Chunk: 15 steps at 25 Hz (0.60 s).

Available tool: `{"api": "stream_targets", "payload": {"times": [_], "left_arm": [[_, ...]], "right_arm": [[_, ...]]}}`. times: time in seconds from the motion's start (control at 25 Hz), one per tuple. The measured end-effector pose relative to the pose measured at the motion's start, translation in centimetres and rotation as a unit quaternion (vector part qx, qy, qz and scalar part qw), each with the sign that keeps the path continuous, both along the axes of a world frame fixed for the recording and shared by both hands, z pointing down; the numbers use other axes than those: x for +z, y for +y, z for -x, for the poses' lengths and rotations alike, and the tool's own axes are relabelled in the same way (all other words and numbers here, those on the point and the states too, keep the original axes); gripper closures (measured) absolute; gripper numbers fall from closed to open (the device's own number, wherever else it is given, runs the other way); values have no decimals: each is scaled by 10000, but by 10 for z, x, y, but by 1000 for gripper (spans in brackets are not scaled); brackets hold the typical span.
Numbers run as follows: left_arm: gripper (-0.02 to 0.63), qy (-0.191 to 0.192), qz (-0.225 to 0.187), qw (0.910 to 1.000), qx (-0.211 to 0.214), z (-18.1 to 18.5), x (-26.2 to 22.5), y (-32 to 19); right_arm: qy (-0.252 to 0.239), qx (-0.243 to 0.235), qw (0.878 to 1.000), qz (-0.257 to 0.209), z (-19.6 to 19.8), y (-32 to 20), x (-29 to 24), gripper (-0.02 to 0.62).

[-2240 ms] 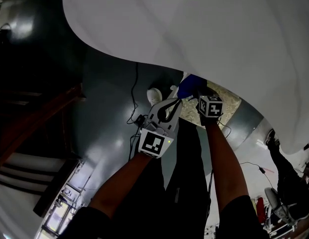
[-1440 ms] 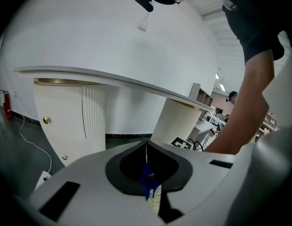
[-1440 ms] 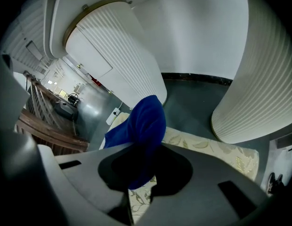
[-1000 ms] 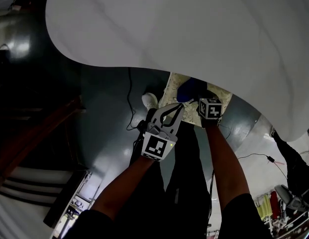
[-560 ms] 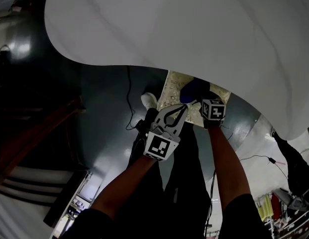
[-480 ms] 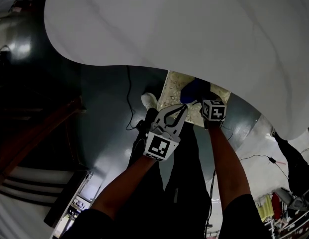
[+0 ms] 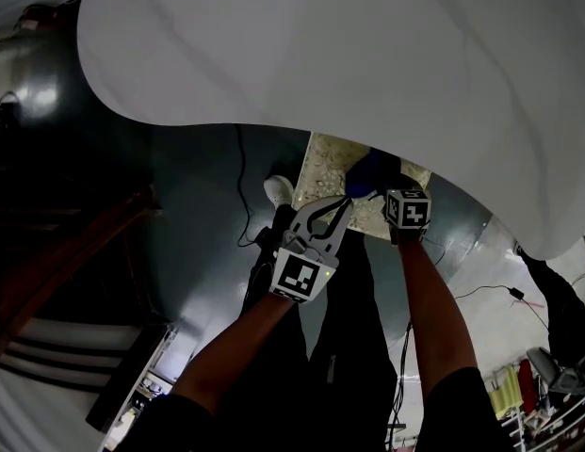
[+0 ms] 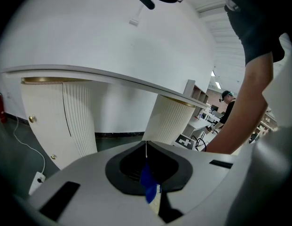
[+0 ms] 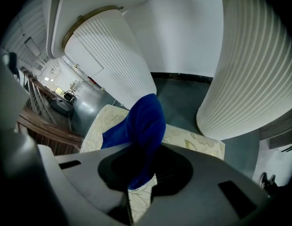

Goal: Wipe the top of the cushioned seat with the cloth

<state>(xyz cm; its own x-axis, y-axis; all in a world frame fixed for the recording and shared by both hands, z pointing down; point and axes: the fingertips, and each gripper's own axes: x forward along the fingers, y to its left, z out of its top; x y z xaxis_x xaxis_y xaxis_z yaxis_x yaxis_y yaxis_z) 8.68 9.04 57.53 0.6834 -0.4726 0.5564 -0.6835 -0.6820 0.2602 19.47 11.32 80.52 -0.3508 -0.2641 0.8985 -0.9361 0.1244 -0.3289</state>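
The right tongs (image 9: pixel 145 172) are clamped on a blue cloth (image 9: pixel 146 121). It bunches up out of the jaws and drapes forward onto the cushioned seat (image 9: pixel 195 144) — a cream cushion with a pale leaf pattern. In the head view the cloth lies toward the far right of the seat, close under the overhanging edge of the bench (image 7: pixel 367 55).

The left tongs (image 7: pixel 345 199) are held just beside the cloth, over the seat's near edge, with their tips together and nothing gripped. In the left gripper view a sliver of blue and cream shows through the loop of the jaws. Whether the tips touch the cloth is hard to say.

The only print in sight is black-and-white square patterns, one on the marker cube (image 7: pixel 408 208) of the right tongs and one on the marker face (image 7: pixel 299 275) of the left. Bare forearms (image 7: pixel 237 339) reach down to both tools.

A white shoe (image 7: pixel 278 189) stands on the glossy dark floor (image 7: pixel 193 234) just left of the seat, and a thin cable (image 7: pixel 243 182) trails past it.

Beyond the seat, two white ribbed columns (image 9: pixel 110 55) rise to the bench top, one on each side, leaving a gap of floor between them. The broad white top hides everything past the seat in the head view.

Dark wooden steps (image 7: pixel 56 252) lie off to the left, and another person (image 7: pixel 554 309) stands at the far right.
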Motion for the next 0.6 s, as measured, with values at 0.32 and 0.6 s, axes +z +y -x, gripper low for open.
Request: {"api": "stream_targets", "payload": {"times": [0.32,0.6], "left_arm": [[589,8,7,9999,108,-12,4,5],[589,7,-24,9998,173,-23,6,7]], "right_arm": [[-18,84,10000,3,-9,5,4,522],[31,10,10000,20,-26,12,6,522]]}}
